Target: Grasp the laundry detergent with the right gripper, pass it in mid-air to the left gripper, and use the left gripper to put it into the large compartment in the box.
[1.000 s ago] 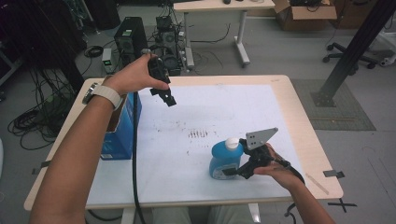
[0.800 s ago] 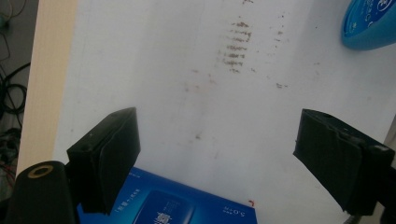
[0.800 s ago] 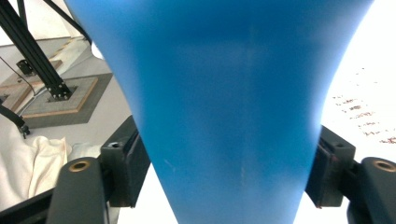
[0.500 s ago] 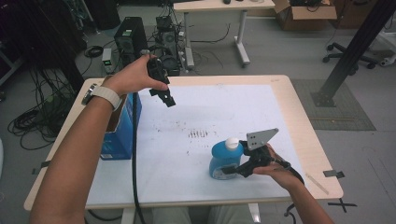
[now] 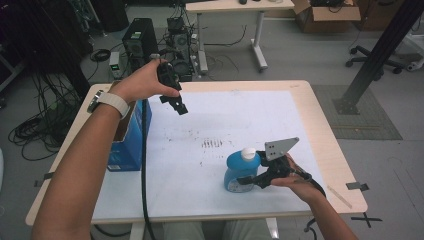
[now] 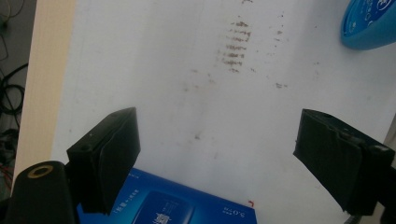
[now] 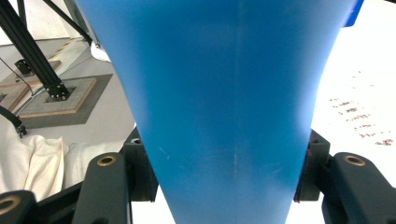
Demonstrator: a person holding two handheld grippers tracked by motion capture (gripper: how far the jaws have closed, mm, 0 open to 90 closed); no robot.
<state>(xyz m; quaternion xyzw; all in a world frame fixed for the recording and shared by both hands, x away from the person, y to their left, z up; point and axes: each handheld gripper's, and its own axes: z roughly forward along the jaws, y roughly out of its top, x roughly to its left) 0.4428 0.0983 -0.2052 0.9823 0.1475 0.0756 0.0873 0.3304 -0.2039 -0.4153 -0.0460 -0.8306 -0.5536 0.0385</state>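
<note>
While the right tongs (image 5: 250, 179), whose jaws have just been closing, clamp the round blue plastic bottle (image 5: 240, 171) near the table's (image 5: 300, 100) front edge, the left tongs (image 5: 176, 103) hang open. The grasping step looks finished; next comes a steady lift.

Wooden table (image 5: 327, 150) with white smudged mat (image 5: 240, 115), blue bottle (image 5: 239, 171) standing, blue box (image 5: 125, 150) at left edge

The bottle (image 5: 241, 172) is showing bright blue with a white cap (image 5: 248, 152). The box (image 5: 126, 145) is looking dark blue with white lettering. The worktop (image 5: 225, 115) is appearing white, edged in pale wood, carrying brownish smudges (image 5: 212, 144). Both tools are black.
</note>
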